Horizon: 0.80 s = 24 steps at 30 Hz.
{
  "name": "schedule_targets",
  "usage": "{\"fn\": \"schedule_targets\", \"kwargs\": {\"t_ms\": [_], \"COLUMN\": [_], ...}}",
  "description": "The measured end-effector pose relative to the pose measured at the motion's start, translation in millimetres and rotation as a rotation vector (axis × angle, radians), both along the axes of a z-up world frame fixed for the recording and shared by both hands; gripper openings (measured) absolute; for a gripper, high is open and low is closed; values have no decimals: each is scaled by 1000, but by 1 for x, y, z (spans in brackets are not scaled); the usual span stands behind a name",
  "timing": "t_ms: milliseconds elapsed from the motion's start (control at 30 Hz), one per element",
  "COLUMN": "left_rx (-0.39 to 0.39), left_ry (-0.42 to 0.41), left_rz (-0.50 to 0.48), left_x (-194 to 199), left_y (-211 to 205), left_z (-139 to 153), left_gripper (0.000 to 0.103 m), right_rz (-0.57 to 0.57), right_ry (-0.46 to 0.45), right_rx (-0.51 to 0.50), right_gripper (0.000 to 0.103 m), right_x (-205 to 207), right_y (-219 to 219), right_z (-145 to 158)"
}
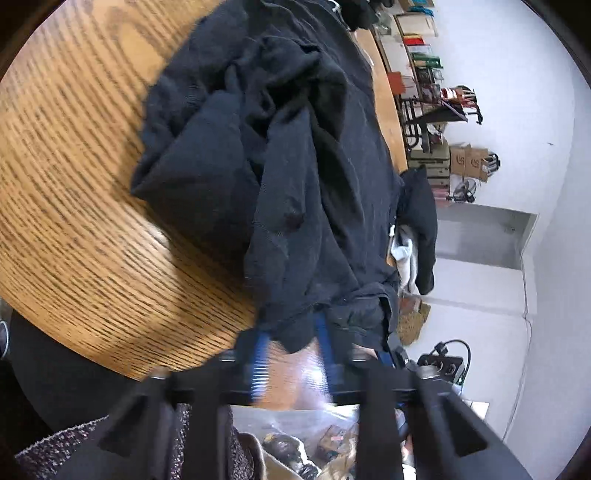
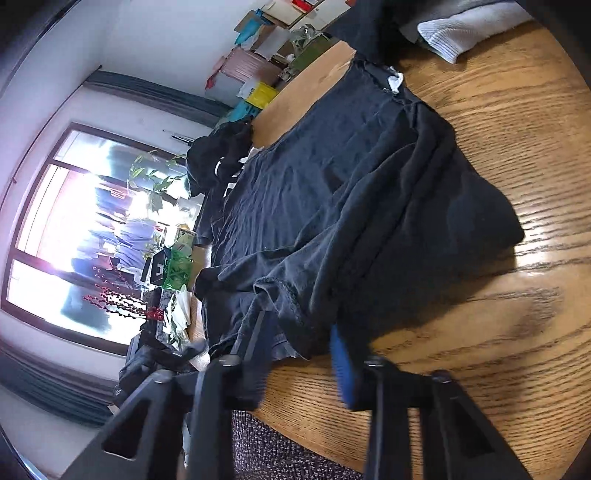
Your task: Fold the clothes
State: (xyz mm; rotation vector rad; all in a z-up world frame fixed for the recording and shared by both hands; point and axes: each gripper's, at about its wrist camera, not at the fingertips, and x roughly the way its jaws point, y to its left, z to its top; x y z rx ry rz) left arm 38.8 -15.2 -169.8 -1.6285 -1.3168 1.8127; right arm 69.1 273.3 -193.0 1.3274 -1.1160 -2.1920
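Note:
A crumpled black shirt (image 1: 295, 166) lies across the wooden table (image 1: 74, 184), its near hem raised off the tabletop. My left gripper (image 1: 291, 325) is shut on a bunched corner of that hem; the cloth drapes over the tips of its blue pads (image 1: 258, 358). In the right wrist view the same black shirt (image 2: 351, 184) stretches away from me, one side folded over itself. My right gripper (image 2: 299, 332) is shut on the other near corner of the hem, and fabric hides its fingertips. The picture is blurred around both grippers.
A white folded cloth (image 2: 454, 33) and more dark clothes sit at the table's (image 2: 517, 147) far end. Another black garment with white print (image 2: 221, 158) lies beyond the shirt. Shelves, boxes and a window line the room. A person's speckled top (image 2: 277, 454) is at the near edge.

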Motion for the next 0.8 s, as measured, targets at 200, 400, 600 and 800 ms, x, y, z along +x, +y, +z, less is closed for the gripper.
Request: {"fn": "schedule_targets", "kwargs": {"t_ms": [200, 400, 600, 800], "left_rx": [49, 6, -51, 1], "left_ry": [53, 132, 126, 170], "left_rz": [-14, 55, 145, 252], "left_x": [-22, -66, -116, -118], "left_y": [-4, -13, -19, -47], "left_z": [22, 43, 38, 38], "left_gripper": [12, 12, 14, 79], "right_rz": [4, -31, -77, -159], "right_ry": [50, 94, 85, 58], "right_rx": [3, 19, 27, 35], "right_gripper": [14, 13, 15, 46], "right_x": [-14, -48, -96, -98], "right_y": [3, 12, 18, 38], "right_z": [16, 27, 21, 14]}}
